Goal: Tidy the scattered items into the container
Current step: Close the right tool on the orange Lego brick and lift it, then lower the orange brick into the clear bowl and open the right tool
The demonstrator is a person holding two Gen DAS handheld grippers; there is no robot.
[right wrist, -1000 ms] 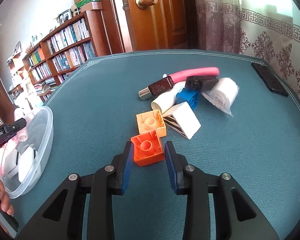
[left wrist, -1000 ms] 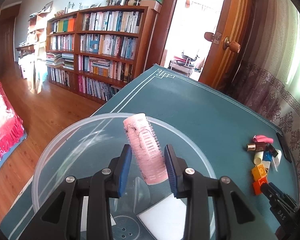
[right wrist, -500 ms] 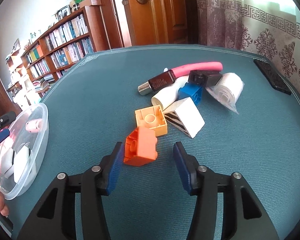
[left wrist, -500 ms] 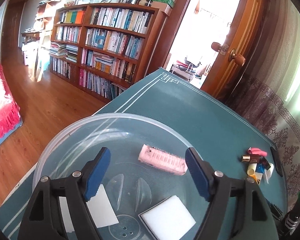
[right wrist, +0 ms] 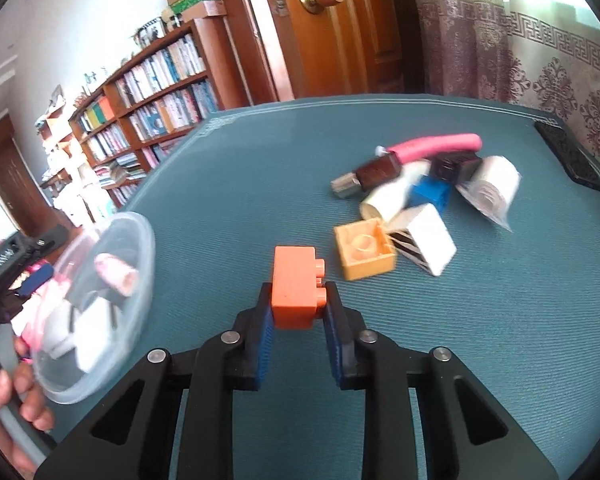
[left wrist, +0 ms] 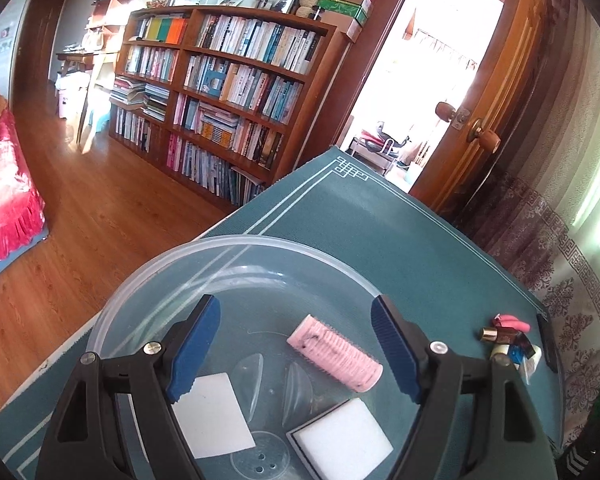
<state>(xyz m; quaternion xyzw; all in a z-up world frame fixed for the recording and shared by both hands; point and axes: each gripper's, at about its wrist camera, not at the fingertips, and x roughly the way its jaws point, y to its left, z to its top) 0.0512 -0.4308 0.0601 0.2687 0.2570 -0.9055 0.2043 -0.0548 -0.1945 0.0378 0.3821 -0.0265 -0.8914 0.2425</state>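
Note:
My left gripper (left wrist: 296, 346) hangs open over the clear plastic bowl (left wrist: 236, 246). A pink hair roller (left wrist: 334, 354) lies loose in the bowl between the fingers, beside two white pads (left wrist: 342, 442). My right gripper (right wrist: 298, 306) is shut on an orange toy brick (right wrist: 294, 286), held a little above the teal table. The bowl (right wrist: 140, 236) shows at the left of the right wrist view. Behind the brick lies the pile: a yellow brick (right wrist: 364, 254), a white striped block (right wrist: 426, 240), a blue brick (right wrist: 432, 194), a pink tube (right wrist: 436, 146), a tape roll (right wrist: 492, 184).
A black flat device (right wrist: 568, 162) lies at the table's far right edge by the curtain. A hand (right wrist: 8, 392) holds the left gripper's handle beside the bowl. A bookcase (left wrist: 220, 92) and an open wooden door (left wrist: 480, 92) stand beyond the table.
The left gripper opened and dropped the pink roller into the bowl. The right gripper closed on the orange brick, which tipped onto its side, and lifted it.

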